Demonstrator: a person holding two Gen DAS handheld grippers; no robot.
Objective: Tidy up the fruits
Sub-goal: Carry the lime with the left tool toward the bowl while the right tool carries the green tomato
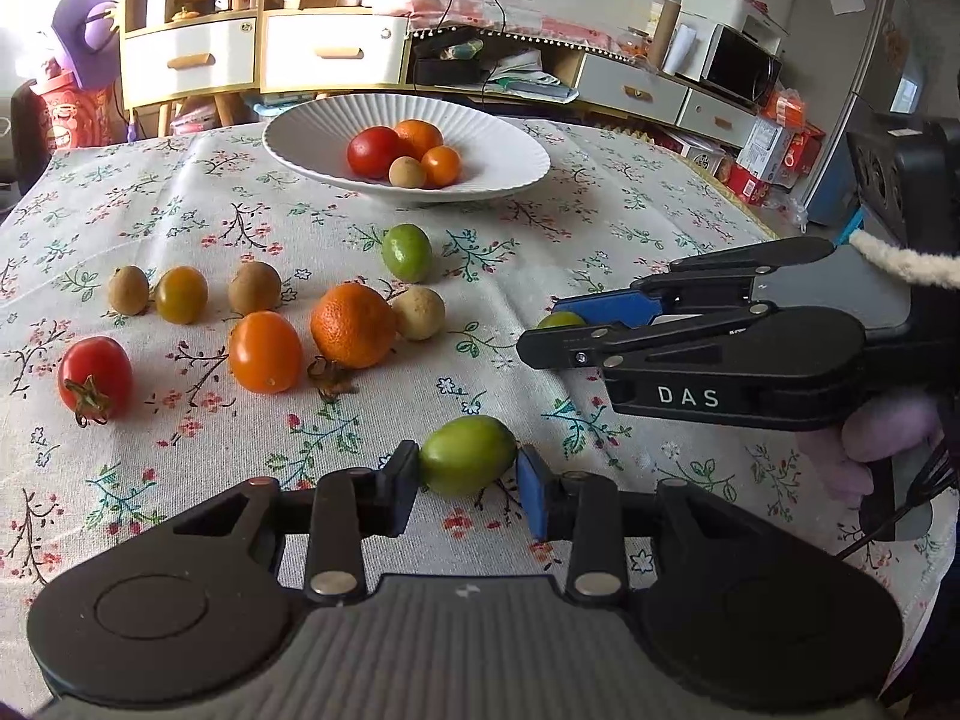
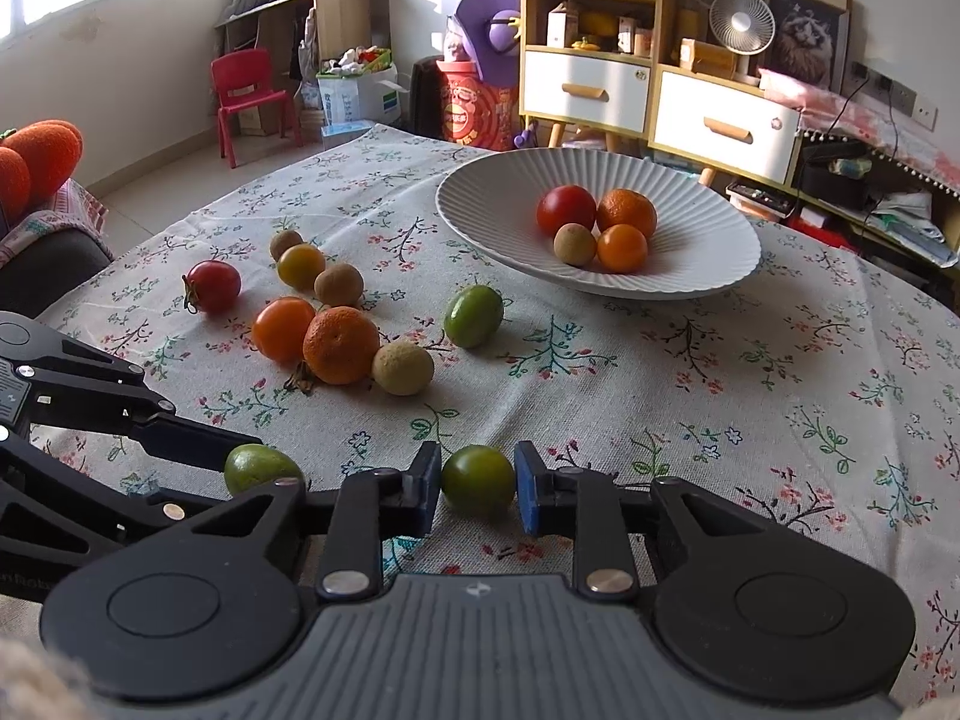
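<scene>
Item: two small green oval fruits, both low on the floral-cloth counter [image 1: 180, 192], near edge.
- Left gripper [image 1: 468, 483] clamped on pale green fruit [image 1: 468, 455], long axis across the jaws.
- Right gripper [image 2: 478, 483] clamped on darker green fruit [image 2: 478, 476].
- Dest.: white ribbed bowl [image 2: 690, 276], far & ahead; lies nearer the right gripper, judged.

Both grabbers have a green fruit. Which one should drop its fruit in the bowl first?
Probably the right gripper. Its green fruit has a bare stretch of cloth up to the white bowl; the left gripper would have to get past the right one beside it.
</scene>
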